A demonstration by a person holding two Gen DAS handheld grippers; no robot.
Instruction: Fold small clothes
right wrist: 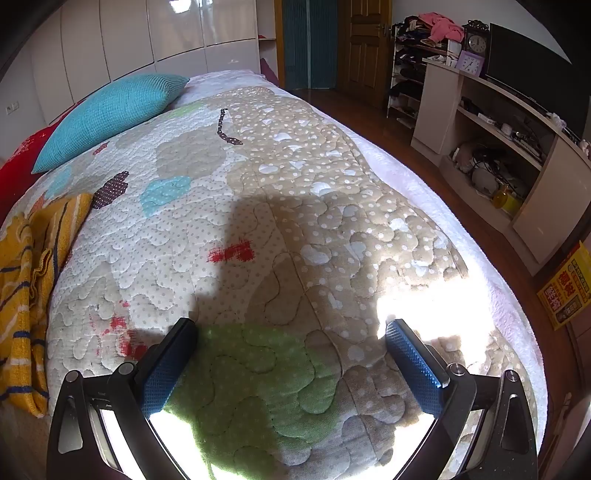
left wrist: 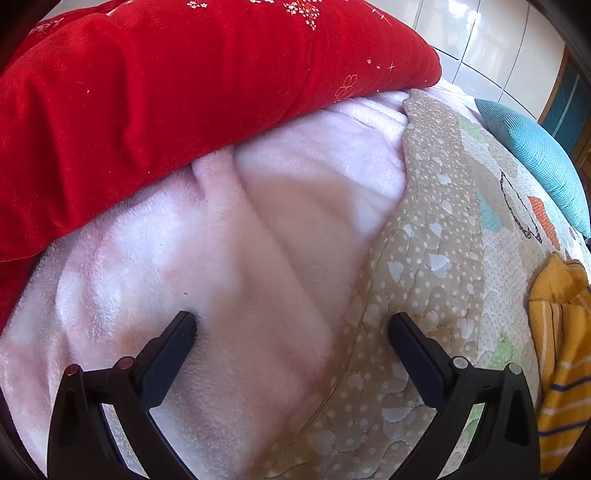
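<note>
A small yellow garment with white and navy stripes (left wrist: 561,354) lies crumpled on the quilt at the right edge of the left wrist view. It also shows at the left edge of the right wrist view (right wrist: 26,288). My left gripper (left wrist: 291,325) is open and empty, low over a pale pink fleece blanket (left wrist: 229,266), well left of the garment. My right gripper (right wrist: 290,332) is open and empty over a green patch of the patterned quilt (right wrist: 280,206), right of the garment.
A red quilted cover (left wrist: 177,96) lies on the pink blanket. A teal knitted pillow (right wrist: 110,110) sits at the far side of the bed. White wardrobe doors (right wrist: 159,33) stand behind. A shelf unit (right wrist: 509,147) and wooden floor lie to the right.
</note>
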